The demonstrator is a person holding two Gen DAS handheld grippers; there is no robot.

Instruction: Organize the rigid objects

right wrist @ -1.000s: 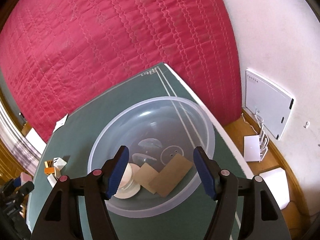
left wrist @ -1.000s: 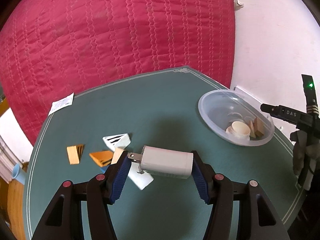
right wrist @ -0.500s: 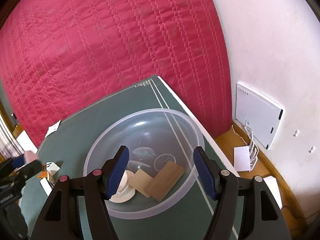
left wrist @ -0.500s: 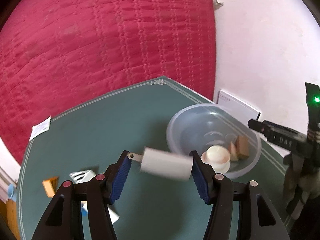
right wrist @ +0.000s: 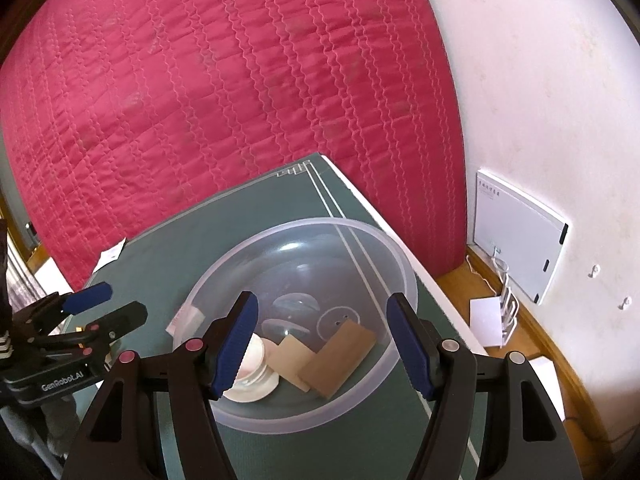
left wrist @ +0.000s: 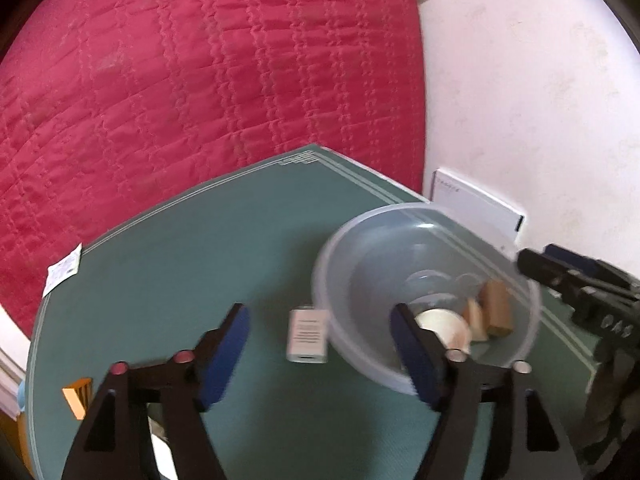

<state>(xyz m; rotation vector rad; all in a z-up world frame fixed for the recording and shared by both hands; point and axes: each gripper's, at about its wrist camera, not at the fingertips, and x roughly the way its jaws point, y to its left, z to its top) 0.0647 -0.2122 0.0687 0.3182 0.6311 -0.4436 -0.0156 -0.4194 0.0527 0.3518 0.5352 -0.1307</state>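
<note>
A white charger block [left wrist: 308, 336] is loose at the left rim of the clear plastic bowl [left wrist: 400, 212], blurred, with neither pad touching it. My left gripper [left wrist: 320, 320] is opening, its jaws wide on either side of the charger. In the right wrist view the charger [right wrist: 186, 318] shows through the wall of the bowl [right wrist: 320, 224]; I cannot tell whether it is inside. The bowl holds a white cup stack [right wrist: 252, 368] and brown cardboard pieces [right wrist: 340, 356]. My right gripper [right wrist: 322, 304] hovers open over the bowl's near side, holding nothing.
The green table [left wrist: 220, 260] ends just right of the bowl. An orange card [left wrist: 78, 396] and a white sachet [left wrist: 64, 272] lie at its left. A red quilt [left wrist: 200, 100] rises behind. A white panel [right wrist: 520, 240] leans on the wall.
My left gripper carried the charger rightward to the bowl, then opened and let it go. The right gripper stayed over the bowl.
</note>
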